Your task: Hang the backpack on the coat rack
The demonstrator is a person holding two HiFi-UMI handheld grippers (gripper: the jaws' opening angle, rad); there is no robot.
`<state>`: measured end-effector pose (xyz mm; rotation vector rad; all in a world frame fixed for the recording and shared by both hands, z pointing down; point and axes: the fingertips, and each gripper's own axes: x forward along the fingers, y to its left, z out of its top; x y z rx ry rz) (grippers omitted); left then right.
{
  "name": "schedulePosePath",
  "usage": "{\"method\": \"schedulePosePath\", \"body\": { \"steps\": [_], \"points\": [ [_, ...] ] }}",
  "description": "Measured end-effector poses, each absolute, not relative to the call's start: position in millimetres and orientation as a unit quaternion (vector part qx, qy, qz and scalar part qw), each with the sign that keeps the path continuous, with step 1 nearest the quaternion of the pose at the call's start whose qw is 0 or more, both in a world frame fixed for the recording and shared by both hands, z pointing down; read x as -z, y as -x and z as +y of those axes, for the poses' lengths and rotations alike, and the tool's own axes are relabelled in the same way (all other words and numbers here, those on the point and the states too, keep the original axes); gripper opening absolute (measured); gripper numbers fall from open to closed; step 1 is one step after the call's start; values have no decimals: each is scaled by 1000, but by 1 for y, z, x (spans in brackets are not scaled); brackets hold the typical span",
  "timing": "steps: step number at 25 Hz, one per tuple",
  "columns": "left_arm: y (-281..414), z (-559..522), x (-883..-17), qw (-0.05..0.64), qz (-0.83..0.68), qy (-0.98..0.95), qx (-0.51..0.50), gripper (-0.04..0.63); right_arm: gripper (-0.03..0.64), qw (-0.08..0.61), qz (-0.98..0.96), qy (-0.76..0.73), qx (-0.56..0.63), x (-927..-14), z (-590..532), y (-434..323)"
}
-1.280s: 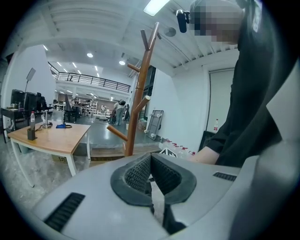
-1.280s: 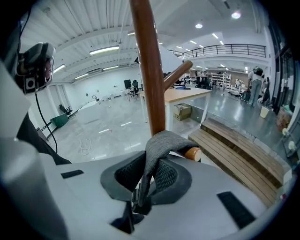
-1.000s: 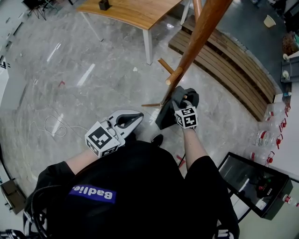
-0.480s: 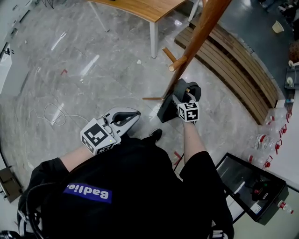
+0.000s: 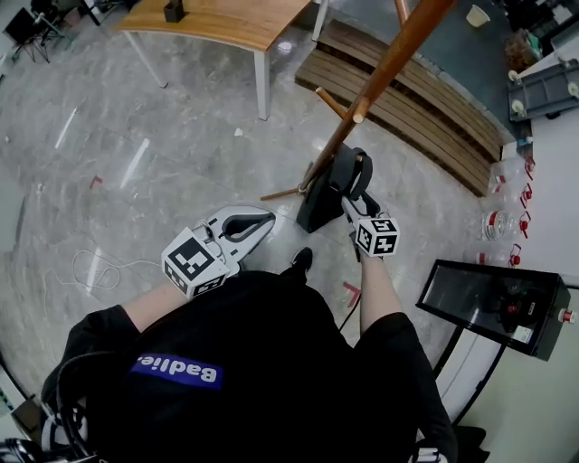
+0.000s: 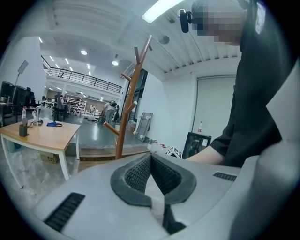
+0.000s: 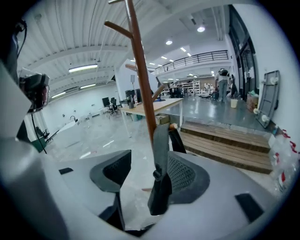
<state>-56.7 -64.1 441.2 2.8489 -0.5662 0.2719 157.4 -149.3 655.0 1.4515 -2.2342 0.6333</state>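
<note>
Left gripper (image 5: 267, 219) sits close to the person's body, jaws together with nothing in them, so it's idle. Right gripper (image 7: 147, 173) is out ahead, angled down, and its jaws have just been opening. They stand wide apart with the backpack's strap (image 7: 161, 154) hanging between them, just beside the right-hand pad and not clamped. The backpack (image 5: 318, 203) hangs low against the coat rack (image 5: 380, 77) pole, just past the right jaws. From the right gripper view the strap looks looped over a low peg (image 7: 173, 125), though I can't confirm how far on it sits. My read is that the hang is done and this is the release step. Next move: back the right gripper straight off along the strap line without snagging it or tugging the loop off the peg, then check that the bag holds by itself. Table (image 5: 226, 18) sits well beyond and isn't involved.
</note>
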Motion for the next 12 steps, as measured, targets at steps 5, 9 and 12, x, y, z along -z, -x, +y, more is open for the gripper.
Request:
{"method": "schedulePosePath", "body": {
  "steps": [5,9,12],
  "points": [
    [92,-51,-444,117,-145,-980,-73,9,225,128,-796,-540,-242,-613,-93,-89],
    [88,-35,-441,119,-107,-985,-70,9,201,82,-811,-523,-249,-574,-54,-41],
    [80,-29,-435,106,-95,-988,-63,9,112,38,-833,-502,-231,-529,-32,-19]
  ]
}}
